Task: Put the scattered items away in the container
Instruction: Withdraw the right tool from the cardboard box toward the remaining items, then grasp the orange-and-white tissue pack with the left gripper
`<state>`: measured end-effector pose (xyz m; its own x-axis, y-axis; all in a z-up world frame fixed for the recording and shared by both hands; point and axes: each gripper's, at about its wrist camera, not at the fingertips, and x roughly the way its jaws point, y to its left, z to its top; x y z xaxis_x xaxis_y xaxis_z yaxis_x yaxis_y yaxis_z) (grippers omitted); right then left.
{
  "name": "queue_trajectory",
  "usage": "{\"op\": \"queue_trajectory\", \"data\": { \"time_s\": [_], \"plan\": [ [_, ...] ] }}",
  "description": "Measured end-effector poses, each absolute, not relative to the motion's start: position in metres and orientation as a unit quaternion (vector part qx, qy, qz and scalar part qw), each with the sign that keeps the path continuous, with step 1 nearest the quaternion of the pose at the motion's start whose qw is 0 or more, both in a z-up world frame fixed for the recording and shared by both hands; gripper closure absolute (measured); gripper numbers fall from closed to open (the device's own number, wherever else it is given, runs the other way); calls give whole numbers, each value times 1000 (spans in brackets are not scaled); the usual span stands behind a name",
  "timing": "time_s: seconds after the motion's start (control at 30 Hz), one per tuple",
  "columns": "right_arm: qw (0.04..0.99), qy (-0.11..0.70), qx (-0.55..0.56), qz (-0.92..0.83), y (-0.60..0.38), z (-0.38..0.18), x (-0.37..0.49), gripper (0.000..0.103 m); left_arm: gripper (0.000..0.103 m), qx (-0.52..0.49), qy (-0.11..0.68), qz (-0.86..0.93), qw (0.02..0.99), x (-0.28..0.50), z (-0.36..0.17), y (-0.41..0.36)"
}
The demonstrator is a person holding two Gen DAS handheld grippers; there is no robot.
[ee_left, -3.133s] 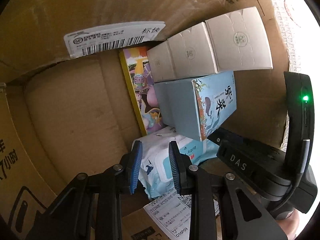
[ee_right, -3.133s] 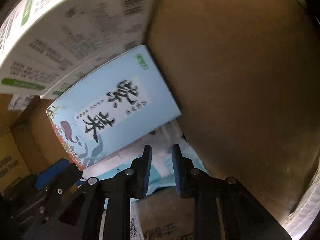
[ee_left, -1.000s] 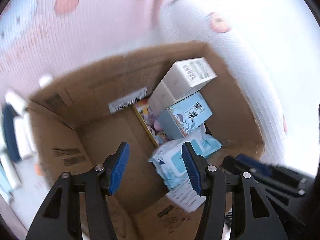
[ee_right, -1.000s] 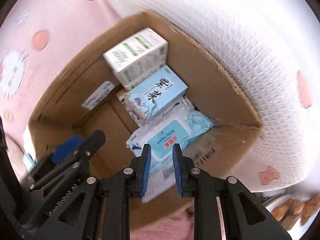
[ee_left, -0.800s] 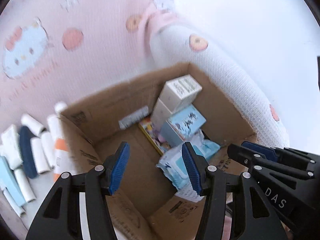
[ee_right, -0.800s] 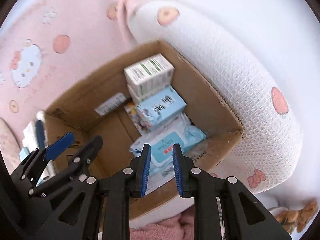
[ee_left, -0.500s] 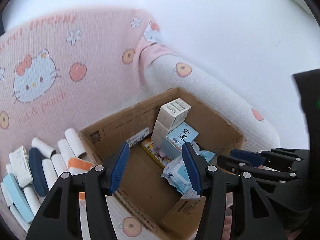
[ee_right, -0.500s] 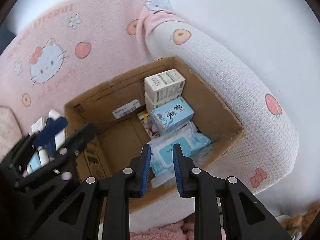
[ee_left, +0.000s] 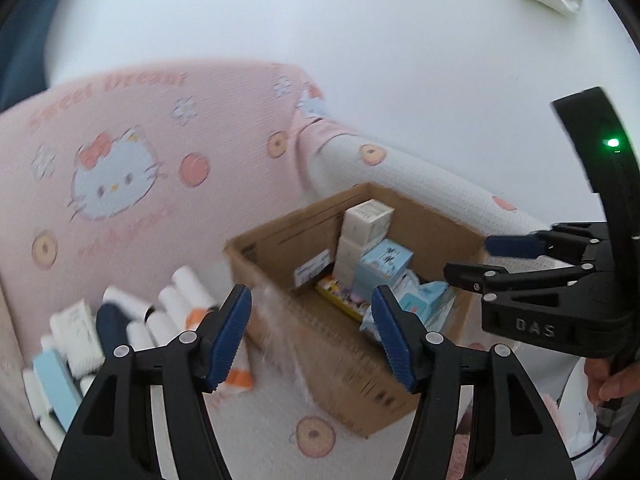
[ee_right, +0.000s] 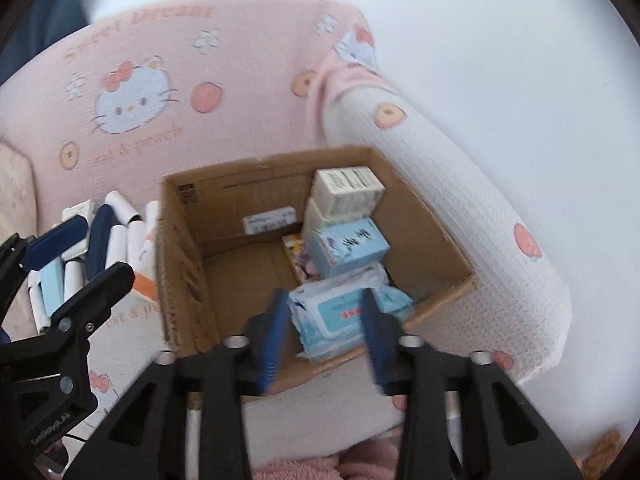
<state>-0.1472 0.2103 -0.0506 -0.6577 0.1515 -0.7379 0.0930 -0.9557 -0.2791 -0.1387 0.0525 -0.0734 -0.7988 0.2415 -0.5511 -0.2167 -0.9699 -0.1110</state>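
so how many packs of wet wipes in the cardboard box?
1: the wet wipes pack lies at the cardboard box's near corner, below the light blue carton. More may be hidden underneath.

Soft, even daylight is filling both fisheye views, and the pale white wall [ee_left: 400, 40] is washing out almost to glare. Motion blur is smearing the pink cartoon-printed sofa back [ee_right: 140, 88], and the right gripper's blue-padded fingers [ee_right: 276, 332] are streaking. The brown cardboard box [ee_right: 180, 240] is holding mild interior shadow. Straight lines are bowing, and dark vignetting is closing the corners
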Motion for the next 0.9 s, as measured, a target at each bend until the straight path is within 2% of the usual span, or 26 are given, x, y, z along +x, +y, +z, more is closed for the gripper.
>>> {"op": "queue_trajectory", "data": {
  "time_s": [0.03,0.3,0.47,0.63,0.8,0.9],
  "plan": [
    [12,-150,-408,900,206,-52,-141,47,36,-294,-21,949,115,-137,-77,51],
    [-54,-161,-403,899,170,-70,-113,44,36,-344,-43,935,79,-101,-120,-9],
    [-81,-166,-400,898,146,-79,-104,33,36,-379,-98,918,56,-86,-146,-60],
    [-93,-186,-398,894,113,-96,-99,32,36,-409,-179,894,34,-87,-174,-104],
    [-121,-217,-395,884,77,-124,-97,32,36,-462,-251,849,54,-106,-203,-128],
    [-120,-286,-389,868,53,-155,-95,32,36,-460,-296,835,67,-112,-215,-140]
  ]
}}
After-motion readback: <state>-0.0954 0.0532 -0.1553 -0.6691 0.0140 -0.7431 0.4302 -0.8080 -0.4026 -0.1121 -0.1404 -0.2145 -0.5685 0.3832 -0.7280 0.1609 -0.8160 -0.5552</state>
